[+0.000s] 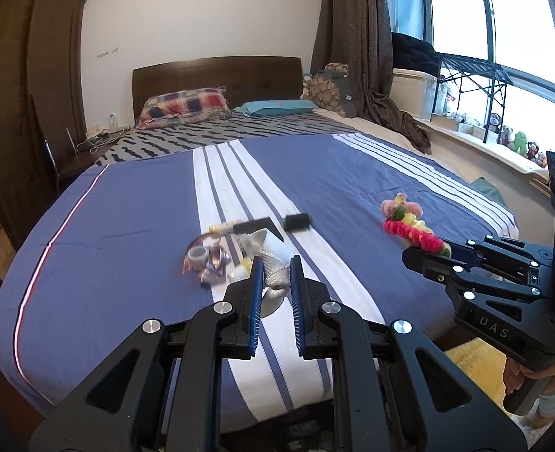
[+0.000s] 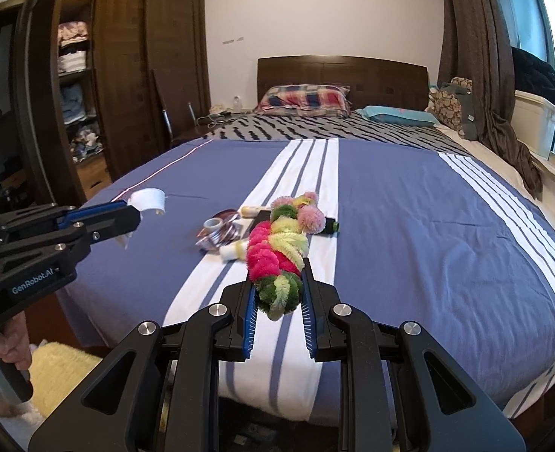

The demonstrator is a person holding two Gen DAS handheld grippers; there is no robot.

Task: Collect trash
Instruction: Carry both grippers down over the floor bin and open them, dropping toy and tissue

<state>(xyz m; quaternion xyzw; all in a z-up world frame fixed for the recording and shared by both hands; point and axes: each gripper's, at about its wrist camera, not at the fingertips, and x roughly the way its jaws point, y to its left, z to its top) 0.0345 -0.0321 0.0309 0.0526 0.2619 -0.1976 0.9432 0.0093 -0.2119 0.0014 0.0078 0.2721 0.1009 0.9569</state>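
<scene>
Left hand-held gripper (image 1: 274, 277) is clamped on a white woven ribbon roll (image 1: 275, 263), held above the bed (image 1: 126, 218). Right hand-held gripper (image 2: 279, 282) pinches the near end of a fuzzy pink-green-yellow garland (image 2: 277, 248). Remaining trash pile (image 2: 220, 233) lies on the bedspread at 11 o'clock from the garland.

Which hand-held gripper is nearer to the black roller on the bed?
Left, though not by much. The left hand-held gripper holds a white strip just before the pile by the black roller. The right hand-held gripper holds the fluffy garland off to the side.
</scene>
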